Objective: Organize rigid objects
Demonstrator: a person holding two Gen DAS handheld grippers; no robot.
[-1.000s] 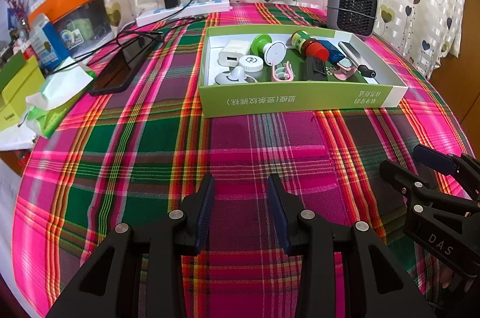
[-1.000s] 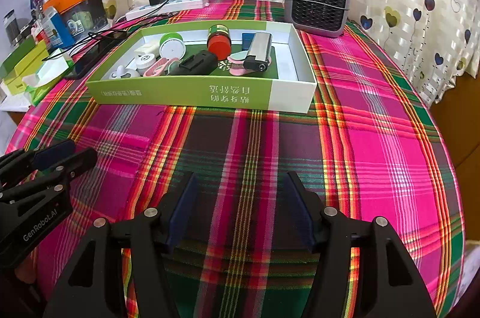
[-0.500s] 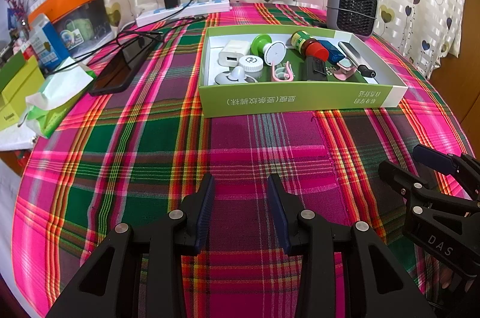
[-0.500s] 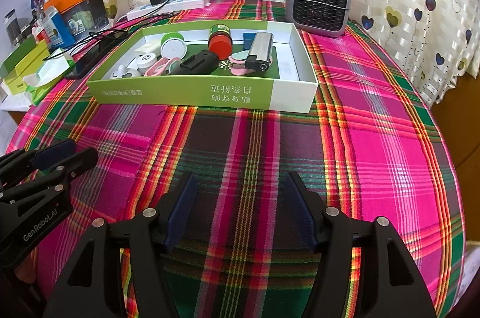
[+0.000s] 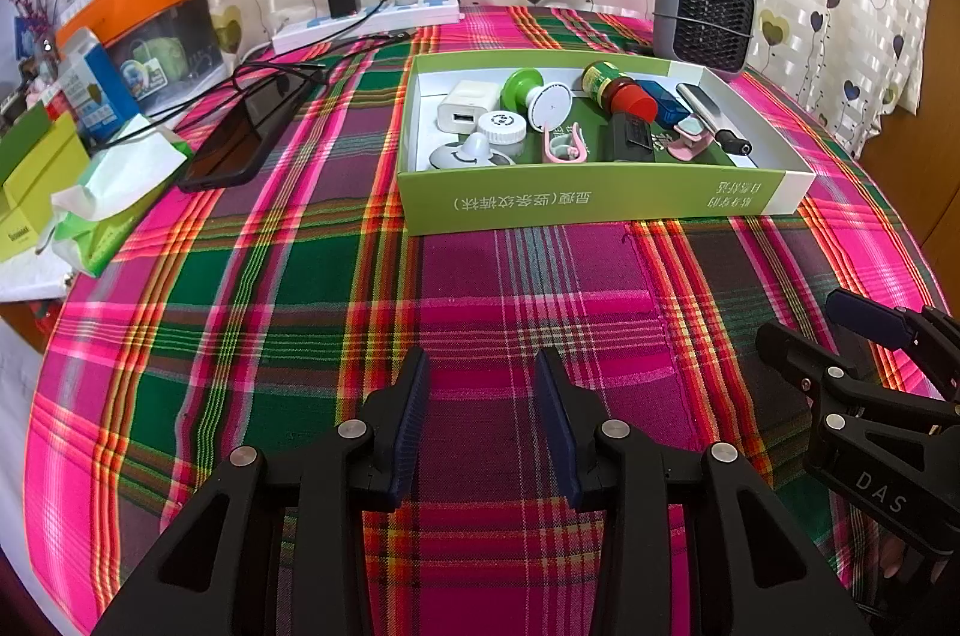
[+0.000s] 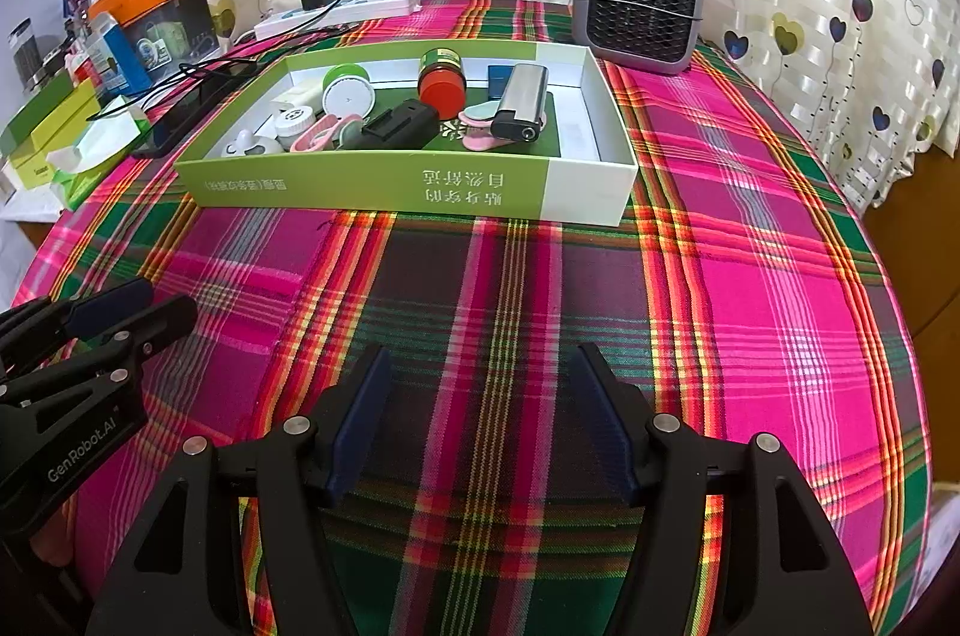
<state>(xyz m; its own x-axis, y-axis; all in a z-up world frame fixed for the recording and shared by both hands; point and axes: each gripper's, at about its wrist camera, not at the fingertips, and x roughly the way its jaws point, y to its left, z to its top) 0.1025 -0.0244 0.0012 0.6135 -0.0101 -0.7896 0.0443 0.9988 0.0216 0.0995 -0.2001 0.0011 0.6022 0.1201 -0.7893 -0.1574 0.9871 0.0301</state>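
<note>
A shallow green-and-white box (image 5: pixel 588 204) (image 6: pixel 372 189) stands on the plaid tablecloth and holds several small items: a white charger (image 5: pixel 462 108), a red-capped jar (image 5: pixel 618 90) (image 6: pixel 441 81), a silver lighter-like case (image 6: pixel 522 99), a black block (image 6: pixel 399 126) and pink clips. My left gripper (image 5: pixel 480 366) hovers open over bare cloth in front of the box, nothing between its fingers. My right gripper (image 6: pixel 477 360) is open too, empty, to the right of the left one and equally short of the box.
A grey mini heater (image 6: pixel 639 3) stands behind the box. A power strip (image 5: pixel 366 24) with cables, a dark phone (image 5: pixel 240 138), a tissue pack (image 5: pixel 114 192) and yellow-green boxes (image 5: pixel 36 168) crowd the left side. The table edge curves close on the right.
</note>
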